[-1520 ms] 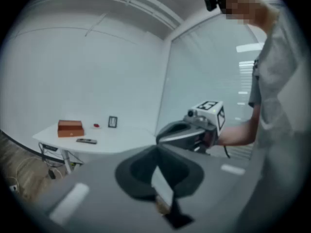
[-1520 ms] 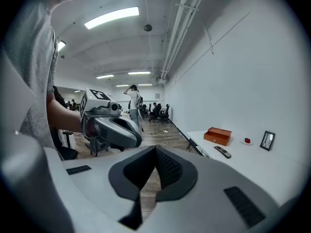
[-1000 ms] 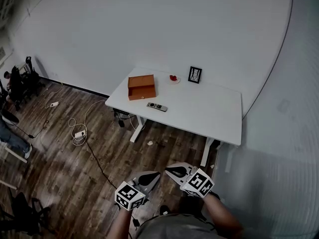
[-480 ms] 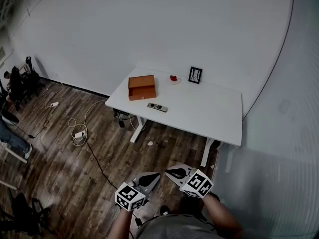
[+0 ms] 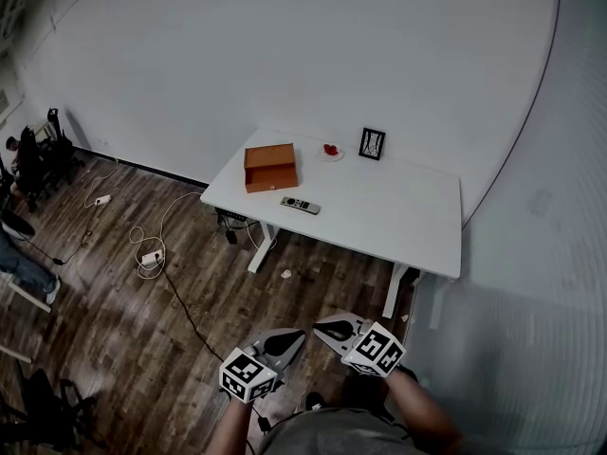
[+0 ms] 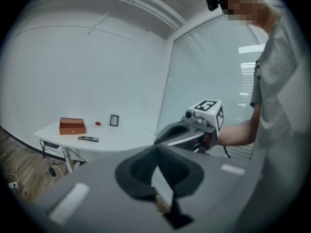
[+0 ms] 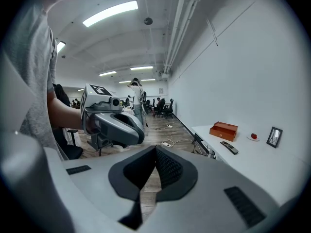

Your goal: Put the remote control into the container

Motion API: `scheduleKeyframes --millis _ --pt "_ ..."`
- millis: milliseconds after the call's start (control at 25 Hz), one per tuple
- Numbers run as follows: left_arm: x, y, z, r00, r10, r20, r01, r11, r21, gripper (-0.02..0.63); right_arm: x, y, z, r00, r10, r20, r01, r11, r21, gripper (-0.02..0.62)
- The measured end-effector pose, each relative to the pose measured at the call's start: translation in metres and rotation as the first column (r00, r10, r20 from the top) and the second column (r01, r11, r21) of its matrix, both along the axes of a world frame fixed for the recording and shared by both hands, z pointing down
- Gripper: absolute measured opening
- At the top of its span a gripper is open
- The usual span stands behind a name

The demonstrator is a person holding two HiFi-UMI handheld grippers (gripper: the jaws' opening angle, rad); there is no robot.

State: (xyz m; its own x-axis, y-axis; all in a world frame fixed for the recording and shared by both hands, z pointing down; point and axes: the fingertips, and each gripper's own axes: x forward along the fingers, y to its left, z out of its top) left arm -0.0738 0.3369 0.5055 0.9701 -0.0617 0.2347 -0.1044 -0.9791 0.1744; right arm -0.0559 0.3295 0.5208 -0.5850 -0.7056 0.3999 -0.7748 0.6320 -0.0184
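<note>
The dark remote control [image 5: 299, 205] lies near the front edge of the white table [image 5: 398, 218], just in front of the orange open box [image 5: 270, 166]. Both show again, small and far, in the left gripper view as remote [image 6: 88, 139] and box [image 6: 72, 125], and in the right gripper view as remote [image 7: 229, 147] and box [image 7: 223, 130]. My left gripper [image 5: 296, 334] and right gripper [image 5: 321, 327] are held side by side, close to my body, well short of the table. Both are shut with nothing between their pads, seen in their own views as left [image 6: 156, 148] and right [image 7: 155, 148].
A small plate with something red [image 5: 330, 150] and a black picture frame [image 5: 372, 143] stand at the table's back. Cables and a power strip [image 5: 152, 254] lie on the wooden floor left of the table. A glass wall runs along the right; people sit at the far left.
</note>
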Motion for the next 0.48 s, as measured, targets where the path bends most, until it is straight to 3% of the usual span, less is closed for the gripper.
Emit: scheduleKeyframes --millis 480 --pt "-0.011 -0.013 -0.006 0.999 -0.018 -0.045 0.016 0.999 -0.032 -0.002 -0.008 -0.007 0.001 1.0 0.007 -0.004 -0.007 1.0 -0.002 0.017"
